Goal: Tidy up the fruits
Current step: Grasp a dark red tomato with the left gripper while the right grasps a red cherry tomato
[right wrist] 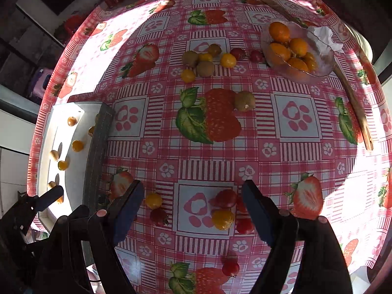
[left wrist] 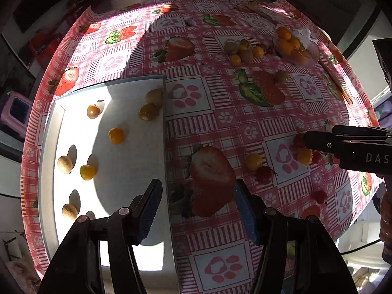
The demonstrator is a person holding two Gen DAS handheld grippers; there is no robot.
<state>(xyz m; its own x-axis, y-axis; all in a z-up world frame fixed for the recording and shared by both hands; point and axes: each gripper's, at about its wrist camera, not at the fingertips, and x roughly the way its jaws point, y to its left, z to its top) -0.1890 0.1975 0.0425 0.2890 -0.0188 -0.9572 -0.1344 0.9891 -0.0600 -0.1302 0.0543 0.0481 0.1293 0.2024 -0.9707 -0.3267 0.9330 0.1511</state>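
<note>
A white tray [left wrist: 122, 171] at the left holds several small yellow and tan fruits, such as a yellow one [left wrist: 116, 135]. My left gripper [left wrist: 197, 210] hangs open above the tray's right wall with nothing between its fingers. My right gripper [right wrist: 193, 208] stands open above the tablecloth. Below it lie a yellow fruit [right wrist: 222, 218], a red cherry tomato [right wrist: 226, 198] and more loose ones [right wrist: 153, 200], none touched by the pads. In the left wrist view the right gripper [left wrist: 308, 144] comes in from the right over that cluster. The left gripper [right wrist: 52, 193] shows over the tray [right wrist: 96, 147].
A glass bowl [right wrist: 324, 69] of orange fruits stands at the far right beside crumpled white paper [right wrist: 323, 36]. A cluster of green-brown and yellow fruits [right wrist: 204, 68] lies near it, and a lone brown fruit [right wrist: 244, 101] mid-table. A wooden stick [right wrist: 352, 98] runs along the right edge.
</note>
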